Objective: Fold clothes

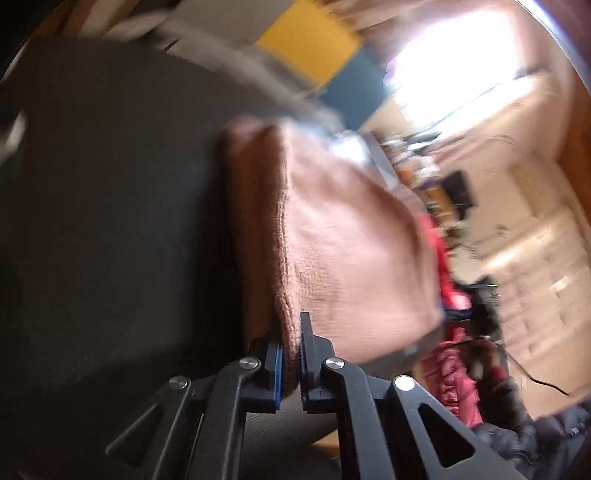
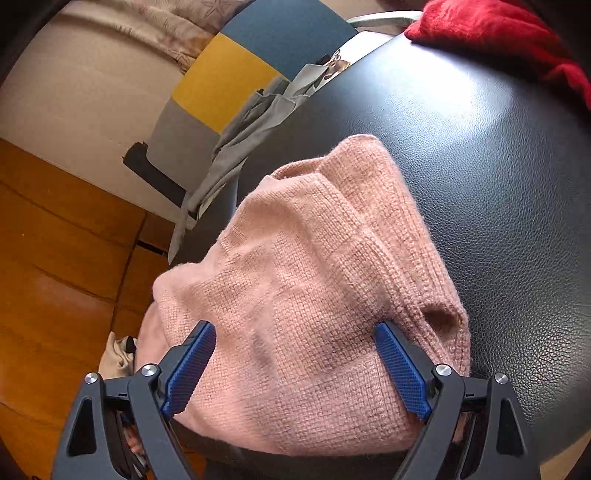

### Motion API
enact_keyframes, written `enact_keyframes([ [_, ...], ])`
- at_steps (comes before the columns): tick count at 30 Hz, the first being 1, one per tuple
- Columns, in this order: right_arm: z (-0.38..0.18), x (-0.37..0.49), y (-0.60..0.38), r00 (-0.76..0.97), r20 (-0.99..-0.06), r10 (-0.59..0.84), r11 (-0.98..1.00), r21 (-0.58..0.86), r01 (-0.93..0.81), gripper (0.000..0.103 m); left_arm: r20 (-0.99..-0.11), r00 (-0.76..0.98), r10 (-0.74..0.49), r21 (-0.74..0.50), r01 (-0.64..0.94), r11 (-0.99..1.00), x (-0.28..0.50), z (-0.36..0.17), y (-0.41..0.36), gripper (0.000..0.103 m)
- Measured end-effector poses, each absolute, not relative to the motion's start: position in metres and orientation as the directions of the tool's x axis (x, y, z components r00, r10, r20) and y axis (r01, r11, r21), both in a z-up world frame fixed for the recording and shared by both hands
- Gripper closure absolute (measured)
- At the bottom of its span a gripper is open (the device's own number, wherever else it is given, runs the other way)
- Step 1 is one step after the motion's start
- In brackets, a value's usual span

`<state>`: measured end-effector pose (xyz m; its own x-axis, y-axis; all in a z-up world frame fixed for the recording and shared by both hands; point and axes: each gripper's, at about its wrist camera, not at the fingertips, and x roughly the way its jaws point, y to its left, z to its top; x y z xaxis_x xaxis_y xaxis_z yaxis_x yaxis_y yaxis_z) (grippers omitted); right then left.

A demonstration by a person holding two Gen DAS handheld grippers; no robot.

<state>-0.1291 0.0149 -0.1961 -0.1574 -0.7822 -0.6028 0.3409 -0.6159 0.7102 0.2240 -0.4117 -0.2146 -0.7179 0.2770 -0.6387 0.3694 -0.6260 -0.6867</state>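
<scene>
The pink knitted sweater [image 2: 314, 295] lies bunched on the black leather surface [image 2: 498, 184], with one side hanging past that surface's edge above the wooden floor [image 2: 62, 251]. In the left wrist view the same sweater [image 1: 343, 236] is blurred, and a thick folded edge of it runs straight into the left gripper [image 1: 291, 354], whose two blue-padded fingers are pressed together on the knit, pinching it. Beyond the sweater, at the far corner of the leather surface, lies a red fuzzy garment [image 2: 517, 33], well apart from the pink one. A grey cloth [image 2: 255, 125] hangs over the leather surface's edge on the floor side, just beyond the sweater, and behind it stands a panel in blue, yellow and grey blocks [image 2: 236, 77]. Nothing lies on top of the sweater. The right gripper [image 2: 295, 365] points down onto the sweater's near part with its blue pads [image 2: 400, 369] spread wide, one on each side of the bunched knit and gripping nothing; whether the pads touch the fabric I cannot tell.
</scene>
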Motion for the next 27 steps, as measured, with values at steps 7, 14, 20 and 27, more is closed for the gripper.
enact_keyframes([
  [7,-0.194,-0.134,0.018,-0.11,-0.601,-0.791,-0.596,0.72,0.355,0.013,-0.662,-0.718,0.216,-0.646,0.401,-0.649,0.227,-0.205,-0.404,0.09],
  [14,-0.145,-0.135,0.039,-0.21,-0.694,-0.688,-0.676,0.51,0.531,0.014,-0.683,-0.73,-0.012,-0.528,0.505,-0.683,0.229,-0.158,-0.408,0.081],
  [20,-0.145,-0.162,0.025,-0.186,-0.754,-0.63,-0.674,0.412,0.613,0.05,-0.689,-0.724,0.023,-0.473,0.426,-0.771,0.174,-0.153,-0.374,0.08],
  [27,-0.179,-0.201,-0.008,-0.078,-0.777,-0.625,-0.649,0.461,0.605,0.049,-0.733,-0.675,0.082,-0.39,0.319,-0.864,0.101,-0.159,-0.327,0.08],
])
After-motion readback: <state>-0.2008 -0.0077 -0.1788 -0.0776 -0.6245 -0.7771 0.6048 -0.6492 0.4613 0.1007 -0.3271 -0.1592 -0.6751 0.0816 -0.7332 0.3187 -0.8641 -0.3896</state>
